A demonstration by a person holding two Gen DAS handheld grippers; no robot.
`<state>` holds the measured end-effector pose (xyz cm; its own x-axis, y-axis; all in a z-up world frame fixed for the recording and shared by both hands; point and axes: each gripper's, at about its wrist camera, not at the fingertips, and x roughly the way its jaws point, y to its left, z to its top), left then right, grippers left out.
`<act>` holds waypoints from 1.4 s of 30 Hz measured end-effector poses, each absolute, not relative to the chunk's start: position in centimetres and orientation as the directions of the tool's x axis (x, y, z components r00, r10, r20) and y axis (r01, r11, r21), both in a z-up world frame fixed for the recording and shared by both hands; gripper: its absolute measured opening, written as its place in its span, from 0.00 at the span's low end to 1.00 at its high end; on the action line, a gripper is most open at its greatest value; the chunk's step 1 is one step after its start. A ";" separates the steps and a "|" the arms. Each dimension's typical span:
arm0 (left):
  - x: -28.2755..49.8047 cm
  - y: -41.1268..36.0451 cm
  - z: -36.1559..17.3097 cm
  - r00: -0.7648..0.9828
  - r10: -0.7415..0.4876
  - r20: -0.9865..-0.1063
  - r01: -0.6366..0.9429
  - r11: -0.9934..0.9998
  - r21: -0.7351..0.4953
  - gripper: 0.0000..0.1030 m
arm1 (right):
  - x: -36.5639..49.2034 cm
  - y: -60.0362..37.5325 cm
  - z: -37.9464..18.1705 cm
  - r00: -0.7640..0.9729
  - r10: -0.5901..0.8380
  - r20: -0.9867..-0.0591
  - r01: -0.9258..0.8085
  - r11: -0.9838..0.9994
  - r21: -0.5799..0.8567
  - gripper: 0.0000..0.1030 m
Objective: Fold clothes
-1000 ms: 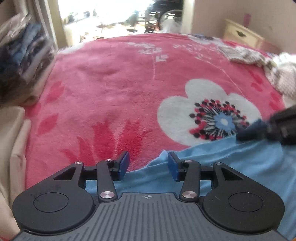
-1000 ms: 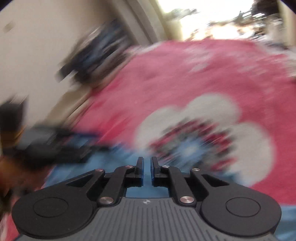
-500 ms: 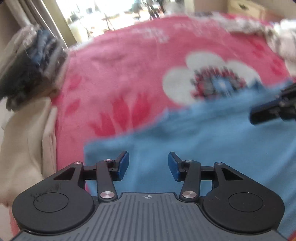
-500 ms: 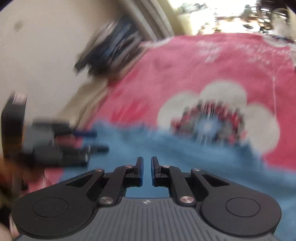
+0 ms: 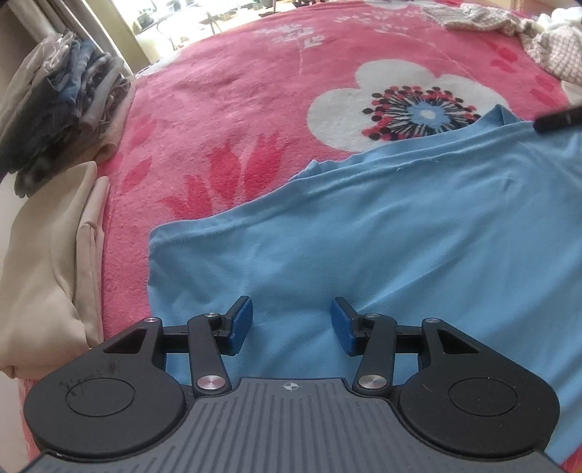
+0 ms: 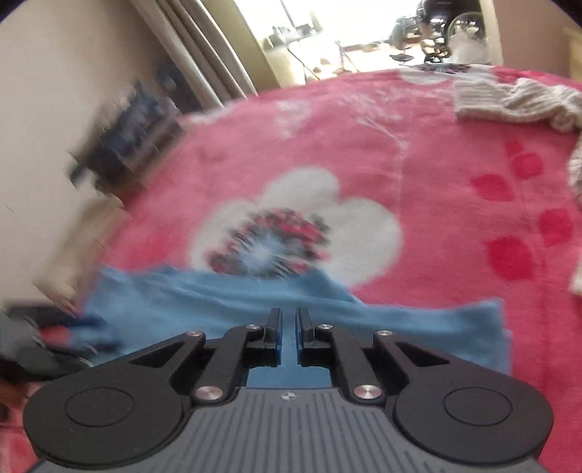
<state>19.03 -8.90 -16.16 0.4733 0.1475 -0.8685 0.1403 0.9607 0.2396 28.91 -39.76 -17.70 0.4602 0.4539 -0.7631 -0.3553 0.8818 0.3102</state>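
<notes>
On the bed, a pink blanket [image 5: 225, 109] with a big white flower [image 5: 407, 105] is spread, and a blue shirt [image 5: 363, 236] is laid flat upon it, on the near side of the flower. The far edge of the shirt is seen to touch the lower petals of the flower.

The left claw [image 5: 291, 325] is held wide, with nothing between its blue pads [image 5: 242, 320], just above the near part of the shirt. The right claw [image 6: 287, 336] is kept narrow, with only a thin gap between its fingers; it is placed over the shirt, near of the flower. Whether cloth is pinched in this gap cannot be told, since the right wrist view is blurred. The tip of the right claw is seen also in the left wrist view, as a dark bar just right of the flower, at the shirt's far edge.

Left of the flower, at the edge of the bed, a stack of folded clothes [image 5: 62, 109] is seen, with a beige cloth [image 5: 47, 262] nearer. Right of the flower and farther away, a heap of knitted and checked clothes [image 5: 527, 32] is left unfolded.
</notes>
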 end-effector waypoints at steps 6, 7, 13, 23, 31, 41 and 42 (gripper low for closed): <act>18.7 -9.2 -15.9 0.475 0.164 -0.864 0.144 0.955 0.260 0.48 | 28.8 -42.5 -15.7 0.559 0.335 -0.758 -0.239 0.941 0.240 0.09; 18.7 -9.1 -15.9 0.475 0.163 -0.865 0.141 0.956 0.258 0.48 | 27.7 -42.0 -14.9 0.541 0.374 -0.753 -0.290 0.924 0.250 0.09; 18.5 -9.1 -16.1 0.480 0.169 -0.861 0.127 0.957 0.259 0.48 | 22.3 -39.8 -15.5 0.370 0.482 -0.794 -0.460 0.838 0.294 0.09; 18.3 -9.5 -16.1 0.488 0.188 -0.852 0.128 0.950 0.283 0.49 | 20.5 -39.8 -13.3 0.471 0.340 -0.814 -0.417 0.899 0.134 0.10; 14.3 -6.7 -15.1 0.498 0.124 -0.858 0.145 0.964 0.223 0.49 | 16.2 -36.6 -13.5 0.346 0.498 -0.795 -0.571 0.784 0.242 0.13; 4.3 -0.4 -16.3 0.379 0.087 -0.921 0.141 0.978 0.150 0.51 | 13.8 -35.1 -16.8 0.211 0.507 -0.836 -0.651 0.711 0.267 0.13; 3.6 0.7 -16.3 0.374 0.082 -0.924 0.109 0.985 0.131 0.52 | 14.0 -35.6 -17.1 0.219 0.476 -0.852 -0.640 0.729 0.243 0.11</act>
